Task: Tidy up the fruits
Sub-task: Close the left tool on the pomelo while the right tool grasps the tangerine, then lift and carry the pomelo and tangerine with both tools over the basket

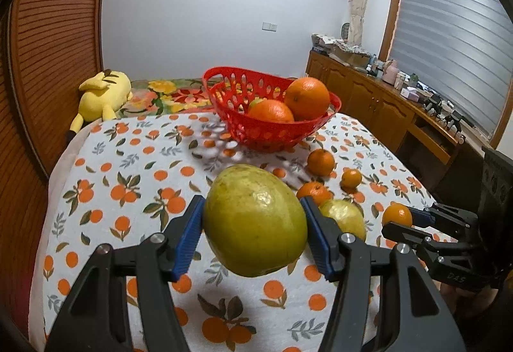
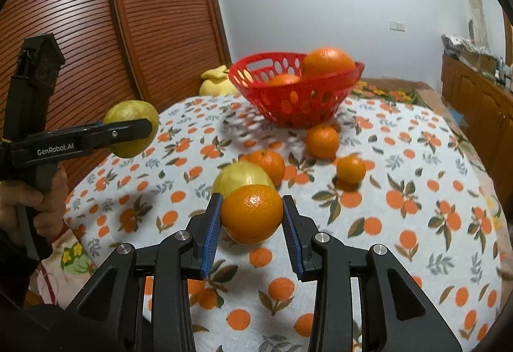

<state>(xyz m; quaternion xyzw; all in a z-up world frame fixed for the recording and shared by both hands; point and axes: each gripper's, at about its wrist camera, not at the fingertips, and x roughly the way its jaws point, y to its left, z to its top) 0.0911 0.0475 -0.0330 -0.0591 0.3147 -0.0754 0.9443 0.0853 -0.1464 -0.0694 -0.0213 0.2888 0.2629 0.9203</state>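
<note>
My left gripper (image 1: 253,223) is shut on a large yellow-green fruit (image 1: 255,220), held above the orange-patterned tablecloth (image 1: 128,178). From the right wrist view the same fruit (image 2: 128,114) hangs at the left in that gripper (image 2: 131,130). My right gripper (image 2: 251,217) is shut on an orange (image 2: 251,214), lifted off the cloth; in the left wrist view this orange (image 1: 397,214) shows at the right. A second yellow-green fruit (image 2: 240,178) lies on the cloth just behind it. The red basket (image 1: 272,127) at the far side holds two large oranges (image 1: 306,98).
Three small oranges (image 2: 322,140) lie loose on the cloth between the basket and my grippers. A yellow plush toy (image 1: 102,95) lies beyond the table's far left. A wooden slatted door (image 2: 144,31) stands at the left, wooden cabinets (image 1: 368,95) at the right.
</note>
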